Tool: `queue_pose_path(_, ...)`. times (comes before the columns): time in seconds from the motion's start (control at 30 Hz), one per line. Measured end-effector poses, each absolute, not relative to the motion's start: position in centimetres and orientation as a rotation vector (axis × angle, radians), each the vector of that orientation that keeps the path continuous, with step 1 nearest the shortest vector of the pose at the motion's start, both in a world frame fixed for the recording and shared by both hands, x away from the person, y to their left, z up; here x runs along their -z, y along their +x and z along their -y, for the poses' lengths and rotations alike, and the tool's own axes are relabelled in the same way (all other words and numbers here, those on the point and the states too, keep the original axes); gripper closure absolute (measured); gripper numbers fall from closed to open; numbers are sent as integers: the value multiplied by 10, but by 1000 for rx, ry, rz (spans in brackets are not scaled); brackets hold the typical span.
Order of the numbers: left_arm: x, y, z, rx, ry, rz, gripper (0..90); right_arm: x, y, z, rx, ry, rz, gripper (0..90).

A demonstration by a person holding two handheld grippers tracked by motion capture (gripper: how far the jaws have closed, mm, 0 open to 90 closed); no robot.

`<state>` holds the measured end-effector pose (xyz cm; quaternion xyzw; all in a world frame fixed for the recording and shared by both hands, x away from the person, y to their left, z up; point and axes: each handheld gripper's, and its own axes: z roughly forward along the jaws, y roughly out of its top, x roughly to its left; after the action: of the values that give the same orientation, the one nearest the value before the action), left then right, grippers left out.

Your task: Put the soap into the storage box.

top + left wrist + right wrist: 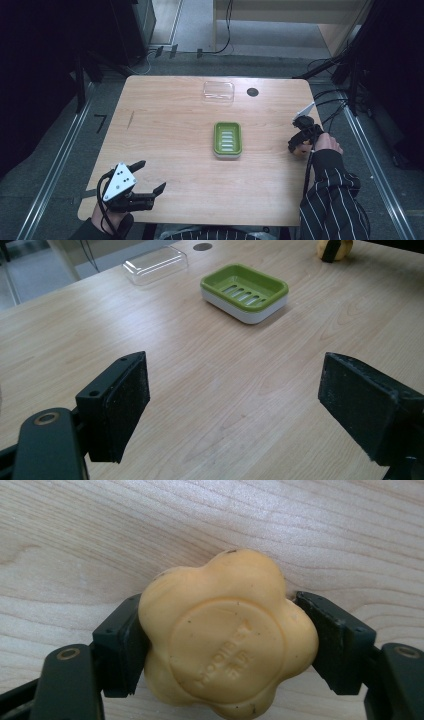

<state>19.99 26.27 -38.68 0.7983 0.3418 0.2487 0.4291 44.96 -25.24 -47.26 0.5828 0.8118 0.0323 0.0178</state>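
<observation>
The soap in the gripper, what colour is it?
Yellow-orange. The soap, held by the right gripper, shows best in the right gripper view.

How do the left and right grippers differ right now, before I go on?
The left gripper is open with nothing between its jaws; the right gripper is shut on the yellow flower-shaped soap. The left gripper sits at the table's near left corner, the right gripper by its right edge, both apart from the green soap dish. The left gripper points toward the dish. Both have black padded jaws.
</observation>
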Motion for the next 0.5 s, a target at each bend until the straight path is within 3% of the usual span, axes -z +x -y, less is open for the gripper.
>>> queue_pose_path(0.5,387,200,-263,-624,1987,-854,136,472,450,252,-94,1836,-2509,280)
